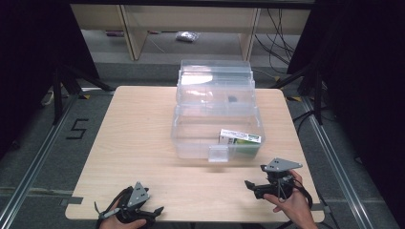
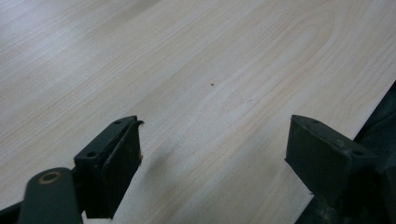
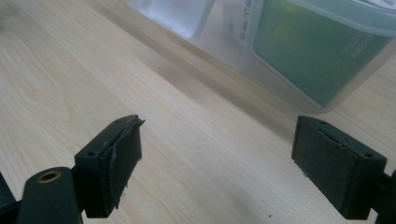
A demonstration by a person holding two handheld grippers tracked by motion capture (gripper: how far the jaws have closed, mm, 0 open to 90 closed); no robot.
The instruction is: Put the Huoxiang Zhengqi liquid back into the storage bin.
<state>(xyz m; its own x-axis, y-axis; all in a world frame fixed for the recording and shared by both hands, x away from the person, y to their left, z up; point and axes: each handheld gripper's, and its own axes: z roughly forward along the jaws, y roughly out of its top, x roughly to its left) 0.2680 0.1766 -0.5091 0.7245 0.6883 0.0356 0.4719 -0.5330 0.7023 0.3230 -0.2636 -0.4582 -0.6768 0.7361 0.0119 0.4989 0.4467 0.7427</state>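
A clear plastic storage box [image 1: 191, 138] stands on the middle of the wooden table [image 1: 133, 138], its lid [image 1: 215, 78] tipped up behind it. Inside, at the front right corner, lies a green and white carton [image 1: 241, 140], seen through the wall as a green carton [image 3: 308, 51] in the right gripper view. My right gripper [image 1: 253, 187] rests near the front right edge, open and empty, jaws pointing left toward the box. My left gripper [image 1: 155, 211] lies at the front left edge, open with bare wood [image 2: 210, 84] between its jaws.
A clear latch tab [image 1: 218, 153] hangs on the box's front wall. The floor mark "5" [image 1: 76, 129] is left of the table. Wooden shelving [image 1: 133, 33] and cables [image 1: 282, 38] stand beyond the far edge. Black stands [image 1: 315, 81] flank the table.
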